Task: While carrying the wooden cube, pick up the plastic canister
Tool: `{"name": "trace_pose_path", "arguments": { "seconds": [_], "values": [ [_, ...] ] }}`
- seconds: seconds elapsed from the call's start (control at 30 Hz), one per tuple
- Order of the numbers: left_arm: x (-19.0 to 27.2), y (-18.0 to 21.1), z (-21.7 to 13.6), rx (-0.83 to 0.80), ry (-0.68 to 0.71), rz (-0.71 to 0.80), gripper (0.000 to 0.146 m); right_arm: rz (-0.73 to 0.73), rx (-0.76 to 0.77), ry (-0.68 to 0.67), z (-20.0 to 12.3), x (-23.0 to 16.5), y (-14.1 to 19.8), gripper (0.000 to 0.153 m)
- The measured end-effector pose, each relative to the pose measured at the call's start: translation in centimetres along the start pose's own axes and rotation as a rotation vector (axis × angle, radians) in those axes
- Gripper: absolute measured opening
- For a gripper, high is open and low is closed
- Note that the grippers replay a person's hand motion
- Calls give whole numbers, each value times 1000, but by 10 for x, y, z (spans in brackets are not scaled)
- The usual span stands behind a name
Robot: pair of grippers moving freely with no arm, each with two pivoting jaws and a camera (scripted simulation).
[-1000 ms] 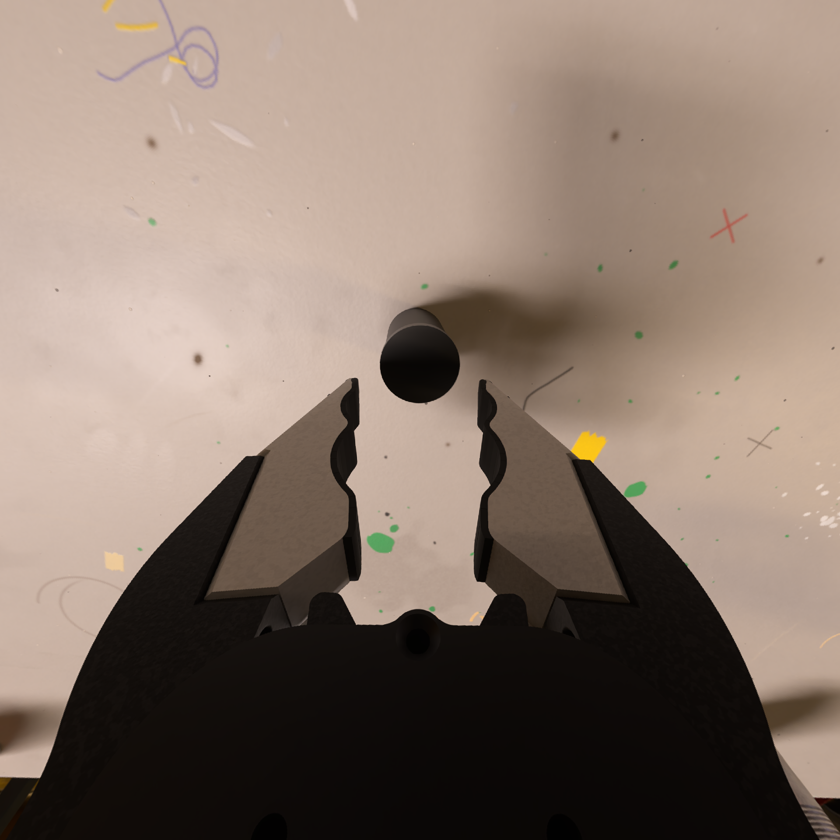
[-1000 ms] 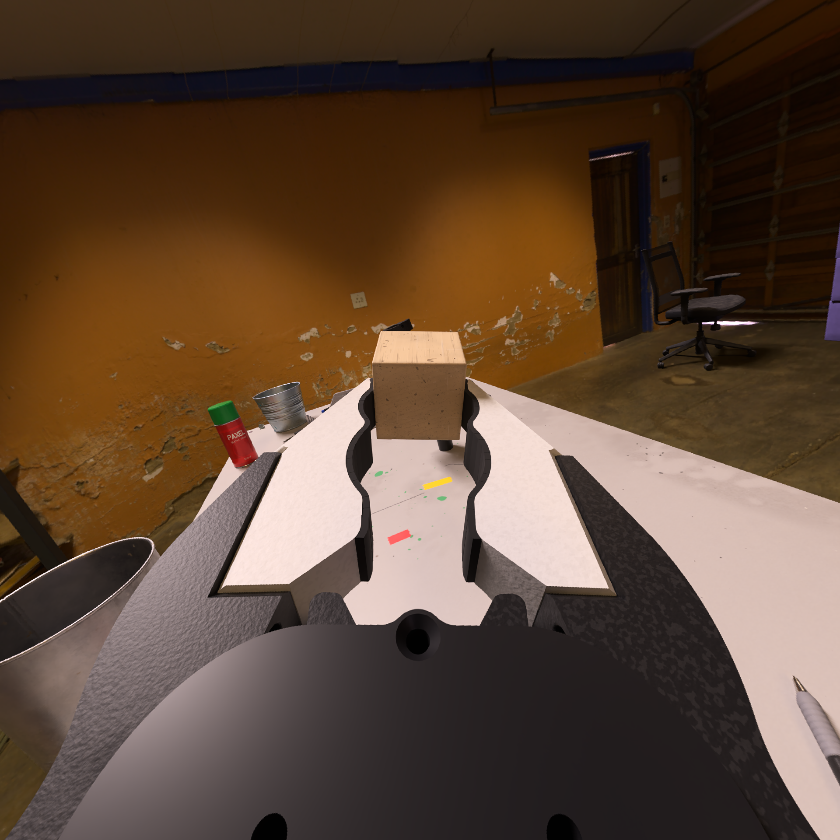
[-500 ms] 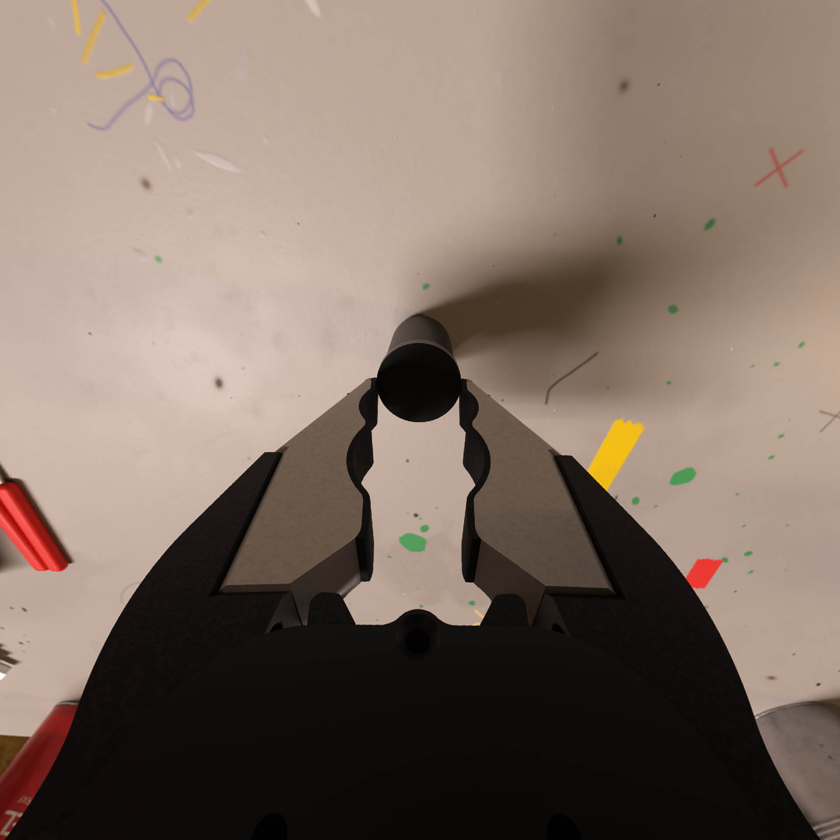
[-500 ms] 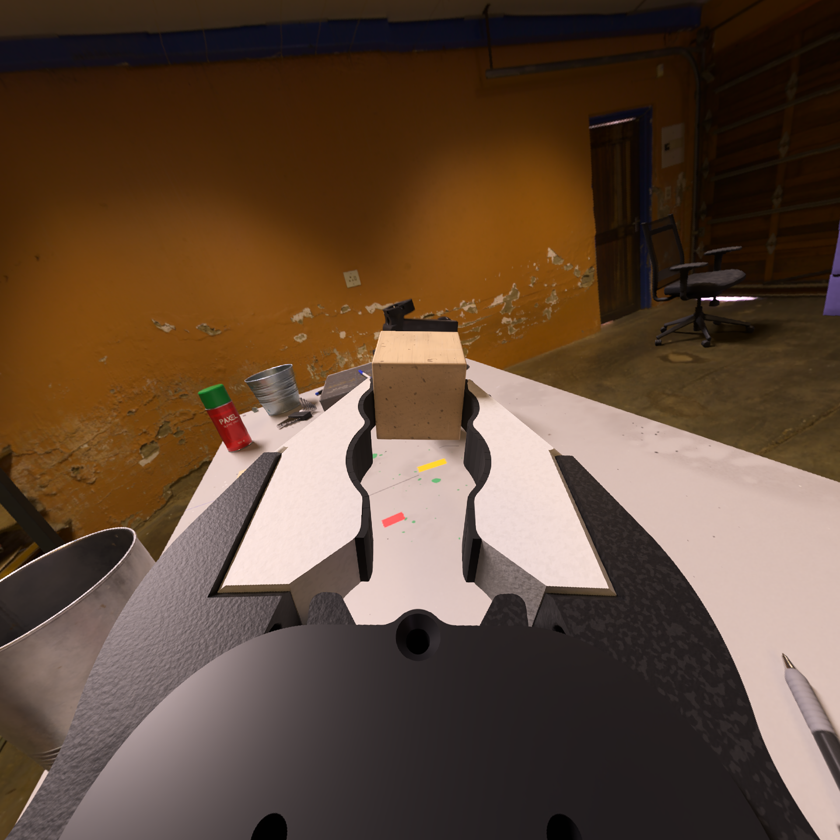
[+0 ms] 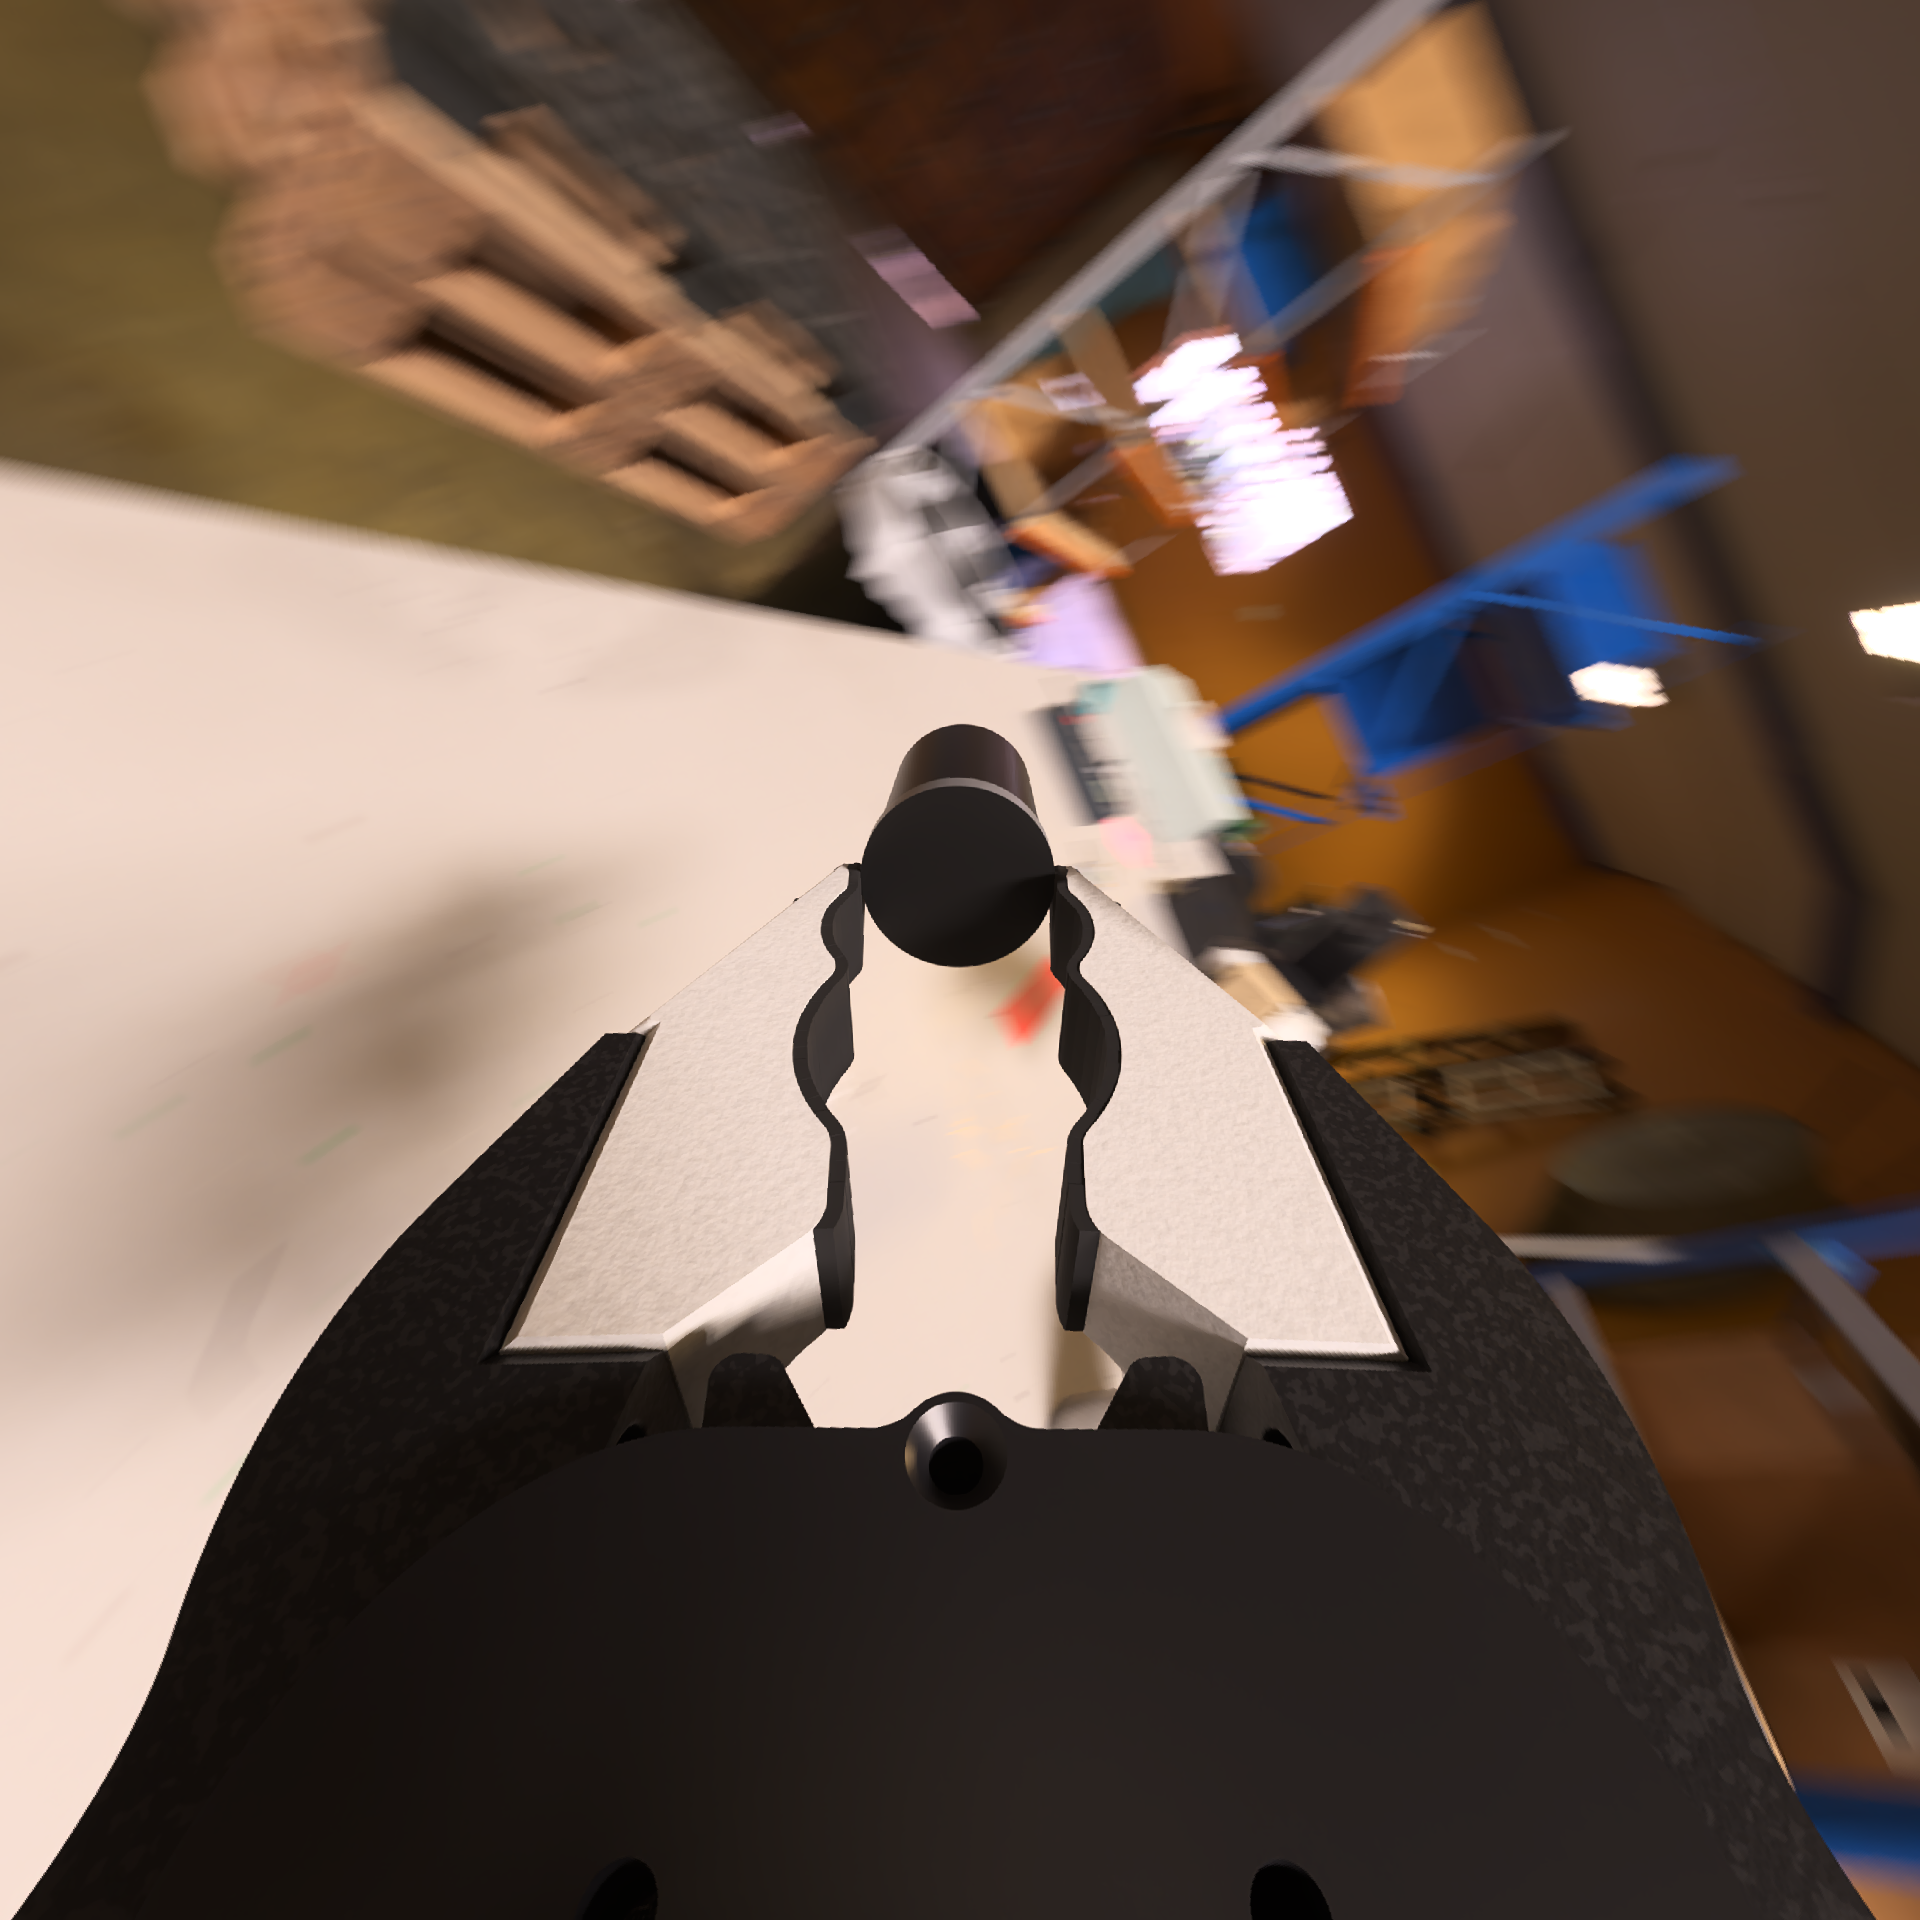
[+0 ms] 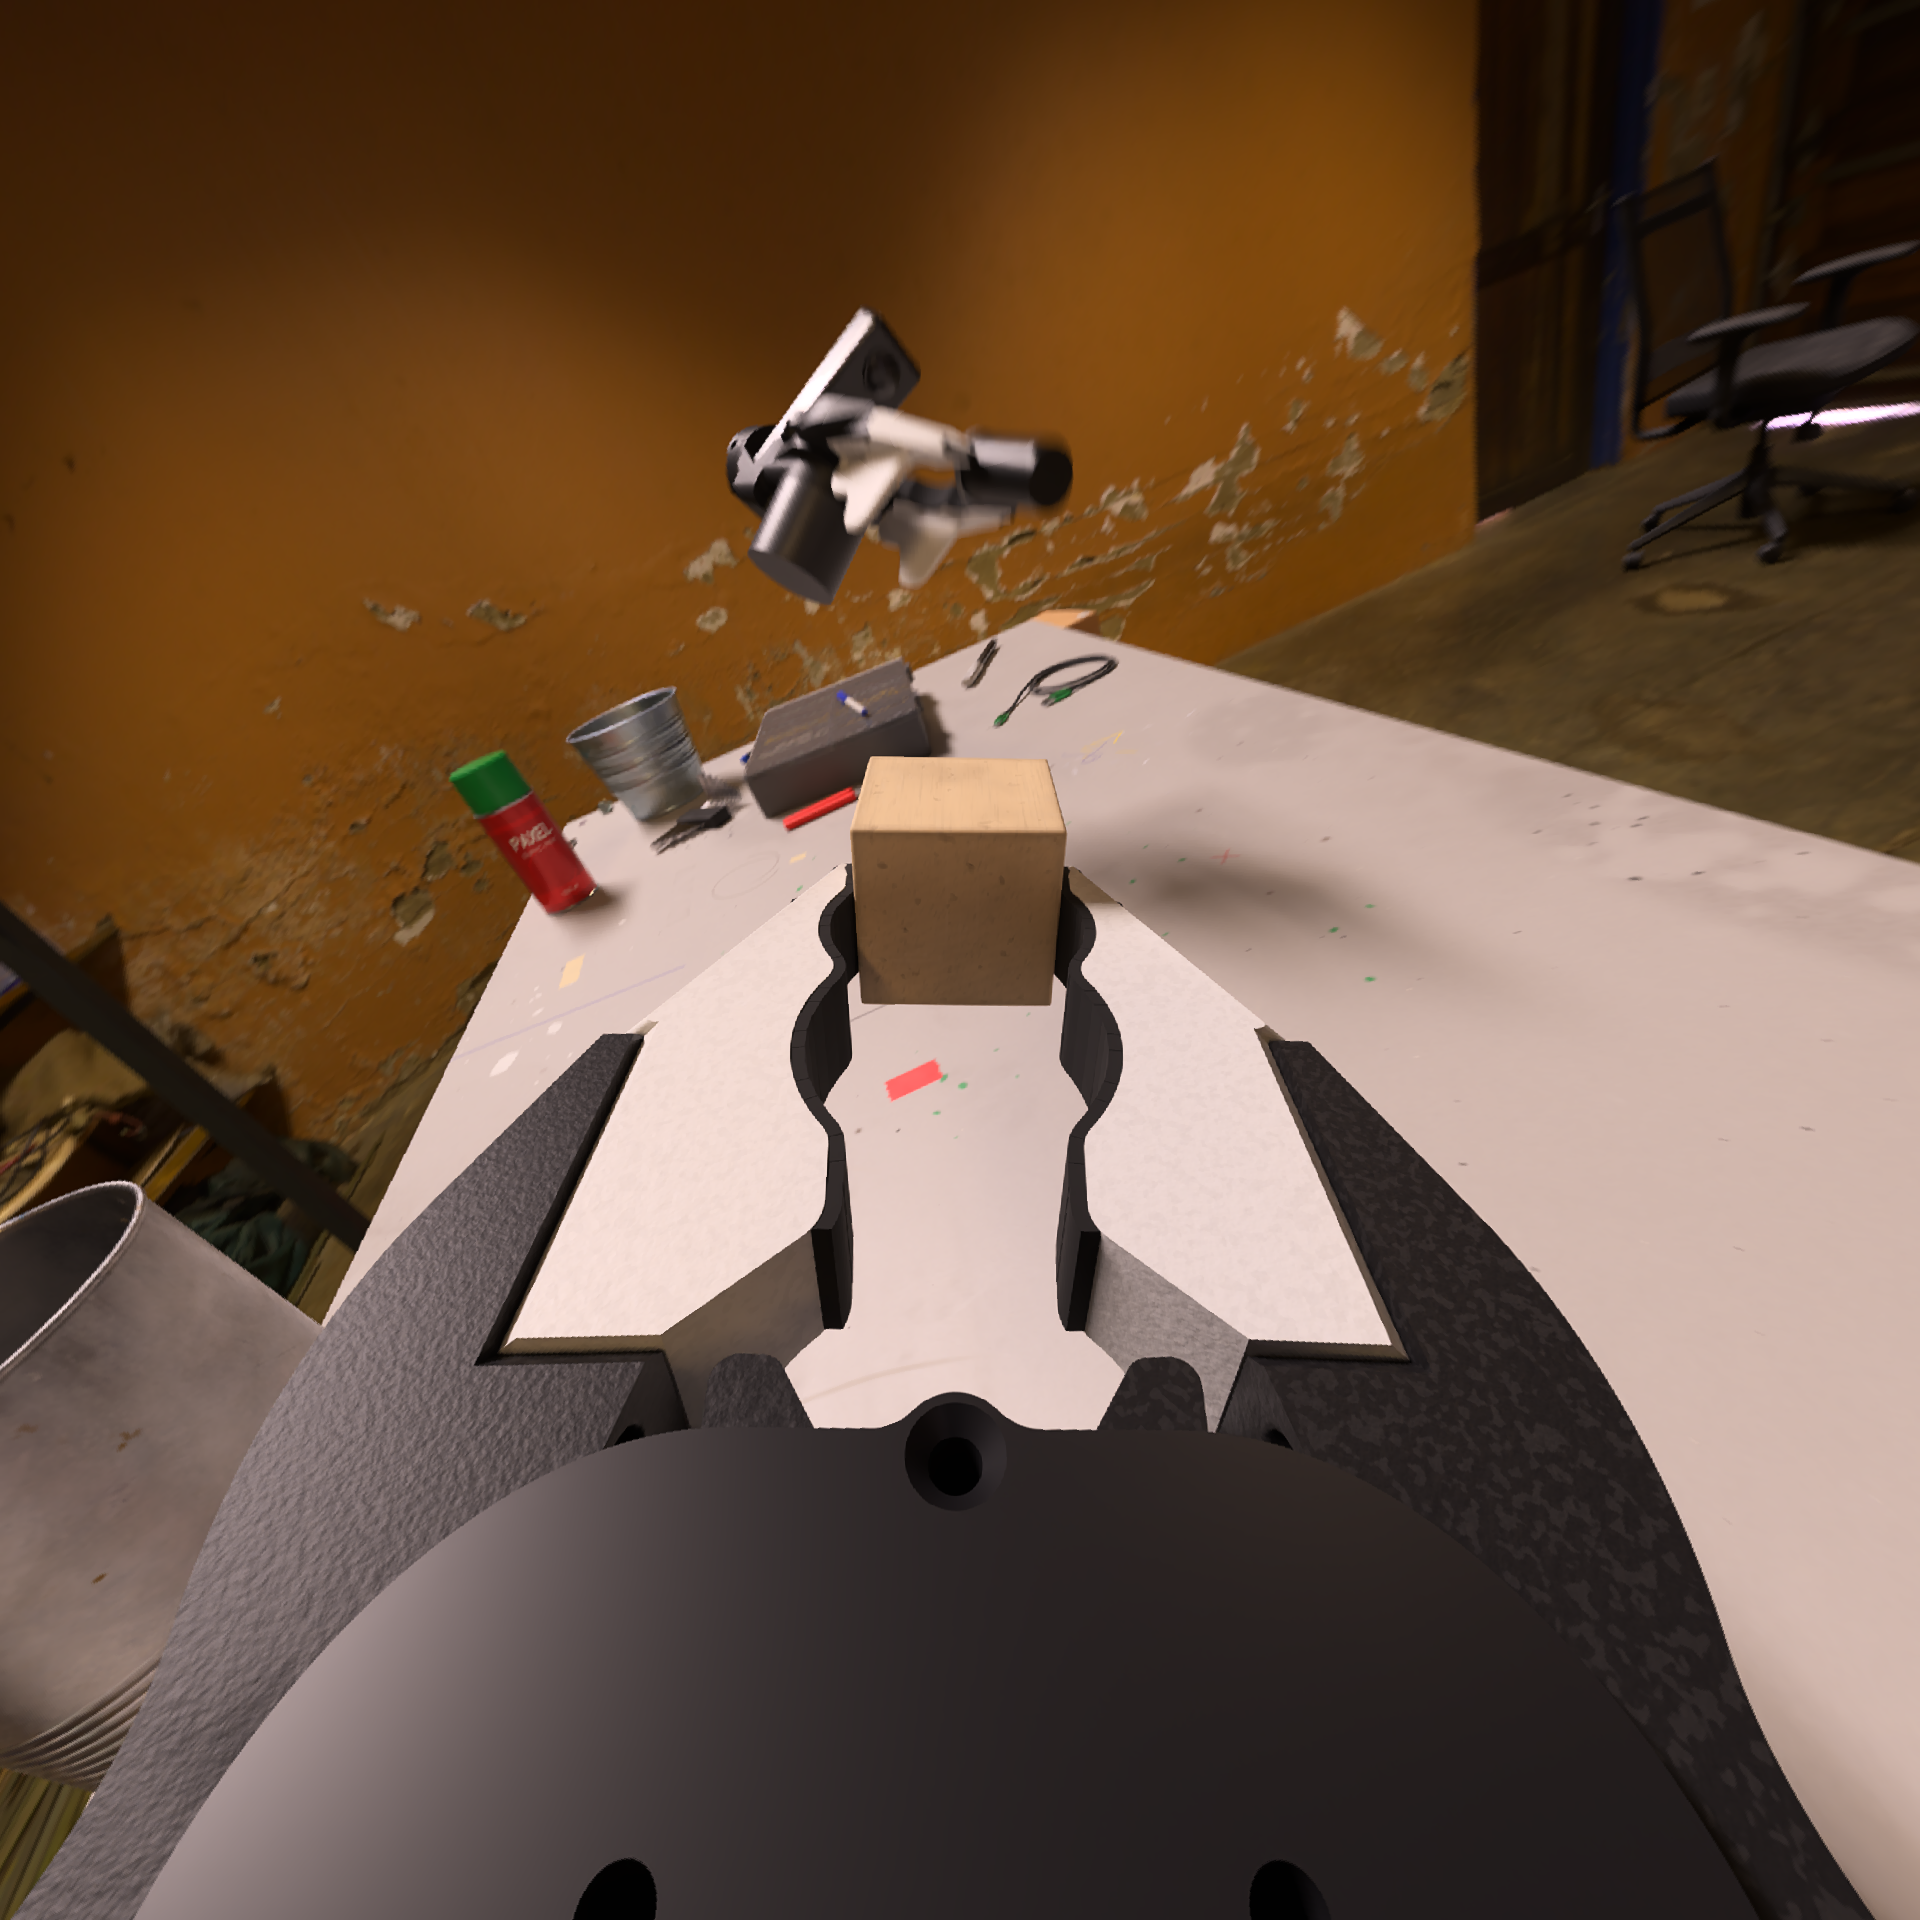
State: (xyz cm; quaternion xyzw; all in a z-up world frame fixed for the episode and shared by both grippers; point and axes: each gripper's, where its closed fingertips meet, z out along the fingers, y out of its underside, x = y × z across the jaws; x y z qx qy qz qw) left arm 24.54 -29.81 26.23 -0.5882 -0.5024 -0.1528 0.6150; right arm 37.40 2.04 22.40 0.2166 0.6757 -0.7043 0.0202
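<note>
Both grippers loaded above the table point(image 6: 1455, 935)

The right gripper point(image 6: 958, 914) clamps the wooden cube point(image 6: 956, 883); beyond it the left gripper point(image 5: 958, 883) pinches the plastic canister point(image 5: 958, 862) by its tips, high off the table; a swing could slip it, and blur hides everything behind it

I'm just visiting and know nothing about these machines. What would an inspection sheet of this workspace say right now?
Surface: pale table, speckled with paint marks.
Job's things: wooden cube in the right claw; black plastic canister in the left claw, in the air above the table.
Clutter: red spray can, metal bucket, grey box, red marker, larger metal bucket.
Grippers: both claws shut on their loads.
Cables: black cable at the far end.
Surroundings: orange peeling wall, office chair.
</note>
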Motion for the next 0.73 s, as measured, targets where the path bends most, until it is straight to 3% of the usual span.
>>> {"name": "trace_pose_path", "arguments": {
  "seconds": [0.13, 0.27, 0.47, 0.73],
  "values": [
    [106, 33, 34, 51, 503, 173, 36, -13, -58, -70, 25, -14, 11, 36],
    [170, 80, 66, 63, 737, 331, 36, -72, -67, -119, 41, -35, 9, 36],
    [206, 120, 116, 83, 645, 653, 36, -195, -80, -100, 49, -58, 3, 36],
    [202, 141, 132, 40, 684, 653, 36, -193, -105, -108, 62, -58, 13, 36]
  ]
}}
